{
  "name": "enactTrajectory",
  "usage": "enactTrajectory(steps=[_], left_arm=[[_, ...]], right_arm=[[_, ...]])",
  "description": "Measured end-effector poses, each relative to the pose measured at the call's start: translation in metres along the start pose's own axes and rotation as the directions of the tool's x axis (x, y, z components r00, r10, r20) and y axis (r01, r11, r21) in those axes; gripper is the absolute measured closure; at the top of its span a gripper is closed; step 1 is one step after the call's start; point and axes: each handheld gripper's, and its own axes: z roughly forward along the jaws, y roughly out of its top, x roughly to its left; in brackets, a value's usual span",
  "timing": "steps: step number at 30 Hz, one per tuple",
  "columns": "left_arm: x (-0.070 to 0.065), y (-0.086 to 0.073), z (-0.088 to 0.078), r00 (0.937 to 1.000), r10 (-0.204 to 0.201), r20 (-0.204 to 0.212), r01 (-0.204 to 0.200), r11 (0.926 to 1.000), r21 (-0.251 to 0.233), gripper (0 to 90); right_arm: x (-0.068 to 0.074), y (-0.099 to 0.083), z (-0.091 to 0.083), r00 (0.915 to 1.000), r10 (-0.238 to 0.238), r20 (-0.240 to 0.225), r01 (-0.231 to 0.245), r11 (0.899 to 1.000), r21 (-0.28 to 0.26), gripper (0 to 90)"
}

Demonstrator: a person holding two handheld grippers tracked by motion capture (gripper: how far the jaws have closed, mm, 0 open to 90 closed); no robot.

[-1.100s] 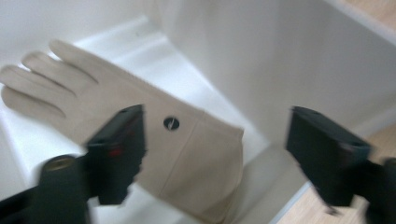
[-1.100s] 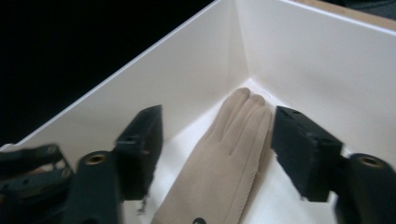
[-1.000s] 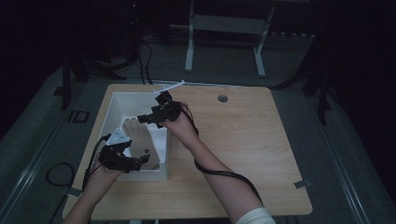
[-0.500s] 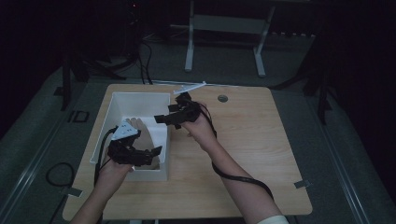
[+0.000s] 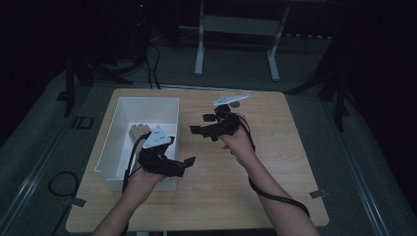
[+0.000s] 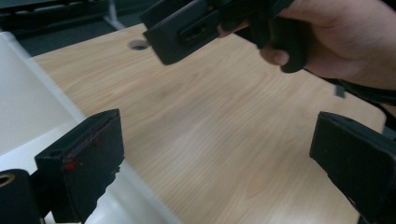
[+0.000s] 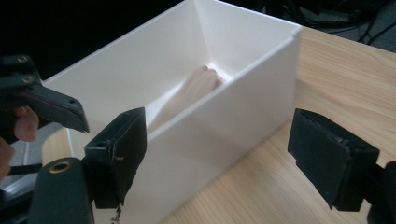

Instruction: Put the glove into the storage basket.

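Now that both hands have drawn out of the open white plastic box (image 5: 118, 142) at centre left, our left claw (image 5: 184, 164) and right claw (image 5: 199, 125) hang released over the pale wooden surface (image 5: 275, 187); pale wooden sticks (image 7: 194, 88) lie inside.

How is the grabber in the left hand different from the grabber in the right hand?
The left gripper hangs beside the near corner of the white box, while the right gripper is out over bare wood of the table. The left gripper sits nearer the person; the right gripper sits farther away. Both are black, open and empty.
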Motion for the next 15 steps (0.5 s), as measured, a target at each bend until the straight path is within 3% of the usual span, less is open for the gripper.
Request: enactTrajectory(steps=[7, 15], left_arm=[[-0.018, 0.006, 0.018, 0.9975, 0.034, 0.061, -0.034, 0.9994, -0.005, 3.5], [-0.033, 0.006, 0.037, 0.9905, 0.058, 0.124, -0.059, 0.9982, 0.011, 3.5]], right_arm=[[-0.010, -0.022, -0.024, 0.9997, 0.001, 0.022, -0.001, 1.000, -0.005, 19.2], [-0.021, -0.046, -0.041, 0.9993, 0.006, 0.037, -0.006, 1.000, -0.004, 19.0]])
